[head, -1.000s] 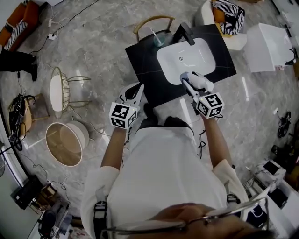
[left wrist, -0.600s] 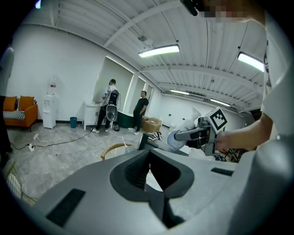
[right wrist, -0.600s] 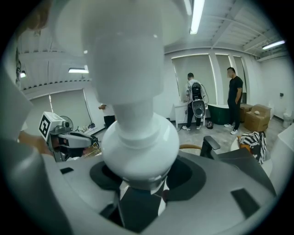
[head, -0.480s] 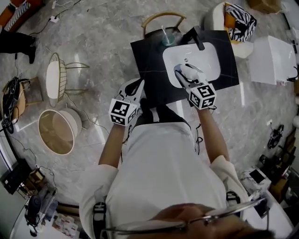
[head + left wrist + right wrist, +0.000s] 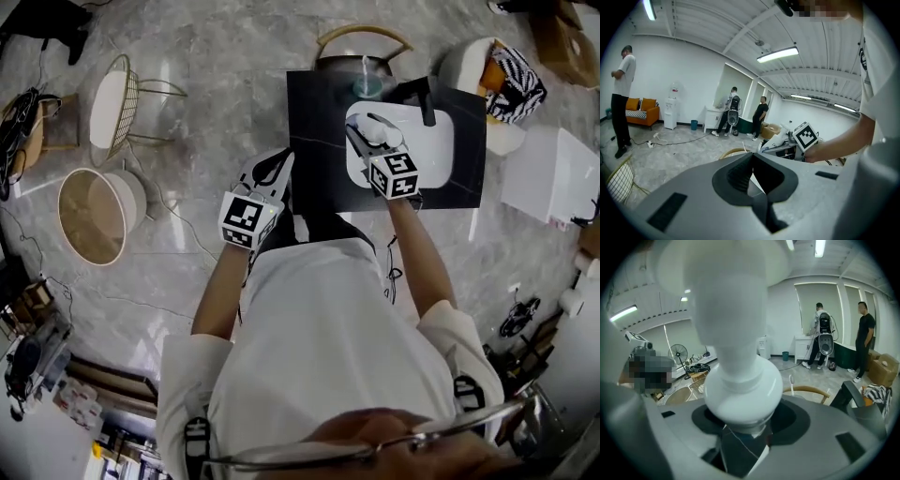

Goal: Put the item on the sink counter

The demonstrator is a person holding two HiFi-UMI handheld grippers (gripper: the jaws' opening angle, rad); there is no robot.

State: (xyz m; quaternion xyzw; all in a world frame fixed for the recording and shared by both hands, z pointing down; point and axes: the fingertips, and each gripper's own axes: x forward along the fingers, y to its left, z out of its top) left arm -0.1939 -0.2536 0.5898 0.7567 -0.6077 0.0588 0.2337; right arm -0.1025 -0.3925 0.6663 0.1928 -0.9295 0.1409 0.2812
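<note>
The black sink counter [image 5: 317, 117] holds a white basin [image 5: 427, 150] with a black faucet [image 5: 424, 94]. My right gripper [image 5: 367, 133] hangs over the basin's left part, shut on a white bottle-shaped item [image 5: 380, 127]. In the right gripper view that white item [image 5: 737, 352] fills the middle, its rounded body clamped between the jaws [image 5: 743, 414]. My left gripper [image 5: 274, 173] hovers by the counter's front left edge. Its jaws are shut with nothing between them [image 5: 751, 158]. A cup with a toothbrush [image 5: 367, 84] stands on the counter behind the basin.
A wooden chair [image 5: 361, 39] stands behind the counter. A striped cushion on a seat [image 5: 511, 80] and a white cabinet [image 5: 558, 178] are to the right. A round basket [image 5: 94, 216] and a wire stool [image 5: 117, 103] are on the floor at left. People stand far off [image 5: 621, 98].
My right gripper has carried the white item forward from the counter's front edge to over the basin, nearer the faucet. The left gripper has kept its place beside the counter.
</note>
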